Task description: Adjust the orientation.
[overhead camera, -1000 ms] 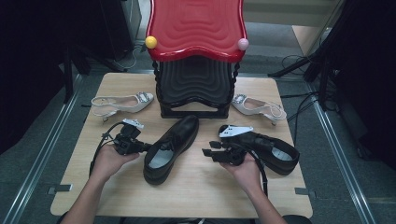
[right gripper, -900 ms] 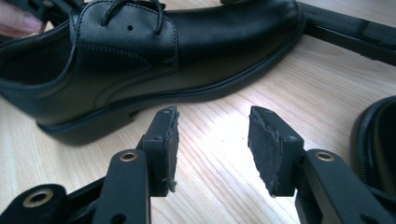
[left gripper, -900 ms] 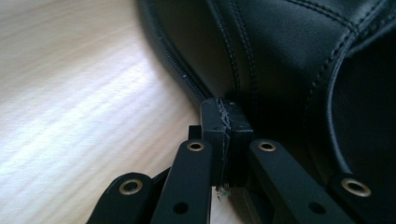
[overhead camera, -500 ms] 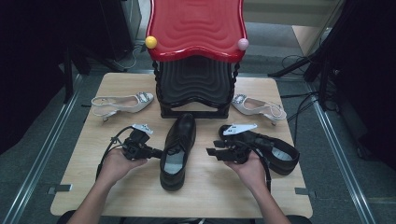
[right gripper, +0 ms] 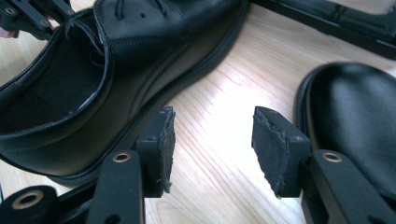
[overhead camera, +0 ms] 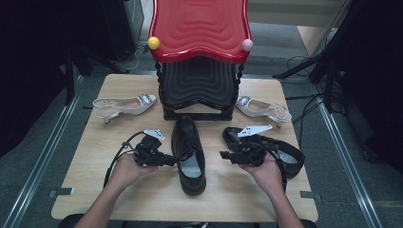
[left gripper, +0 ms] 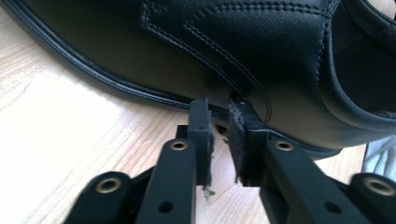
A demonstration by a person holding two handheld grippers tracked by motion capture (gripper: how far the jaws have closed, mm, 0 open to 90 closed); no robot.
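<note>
Between your two hands, at the middle of the surface (overhead camera: 95, 190), lies the black leather shoe (overhead camera: 188, 154), toe pointing far toward the rack and heel near you. Your left tongs (overhead camera: 174, 162) sit at its left flank; their jaws have just been opening and now stand a narrow gap apart, tips just at the leather near the welt with nothing pinched between them. Your right tongs (overhead camera: 222, 155) stand released over bare wood between this shoe and its mate, jaws wide, and they too have just been opening.

Judging by the look, the shoe is moderately heavy with a stiff sole and a smooth, likely slippery upper; the rounded flank gives the pads little to bite on. A better hold would probably be the thin collar edge at the opening or the heel counter, where the pads can close on a single wall of leather.

Counting outward: two black dress shoes, the second black shoe (overhead camera: 278, 154) lying just right of your right hand; two pale heeled sandals, a left sandal (overhead camera: 124, 105) and a right sandal (overhead camera: 263, 108) at the far corners beside the rack; one black tiered rack (overhead camera: 198, 88) with a red top (overhead camera: 199, 28); one yellow knob (overhead camera: 153, 42) and one pink knob (overhead camera: 247, 45).
</note>
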